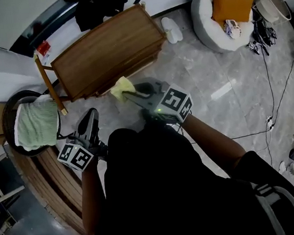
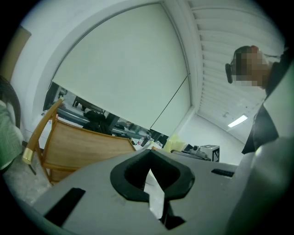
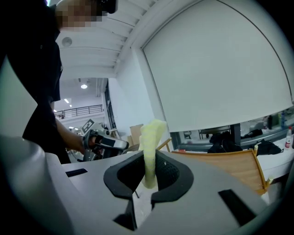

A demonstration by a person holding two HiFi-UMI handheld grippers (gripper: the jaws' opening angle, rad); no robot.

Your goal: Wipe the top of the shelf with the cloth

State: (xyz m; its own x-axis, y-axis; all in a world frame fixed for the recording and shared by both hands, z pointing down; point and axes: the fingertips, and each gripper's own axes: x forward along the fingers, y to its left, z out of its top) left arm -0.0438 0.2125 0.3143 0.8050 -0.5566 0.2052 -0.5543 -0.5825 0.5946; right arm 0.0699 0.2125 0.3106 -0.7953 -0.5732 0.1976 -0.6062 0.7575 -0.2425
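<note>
Cloth (image 1: 123,88), pinched by the right gripper (image 1: 132,93), points lengthwise toward ten o'clock at the shelf (image 1: 106,52); left gripper (image 2: 152,176) jaws pressed together.

Grey marble floor (image 1: 212,79) carries the wooden shelf (image 1: 106,52), standing just beyond the right gripper's (image 1: 128,93) fingers. Farther past them, to the right, lie white slippers (image 1: 172,29), a round white cushion (image 1: 204,20) and cables (image 1: 267,66).

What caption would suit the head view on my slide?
Right gripper holds a yellow cloth near the wooden shelf; left gripper is empty.
</note>
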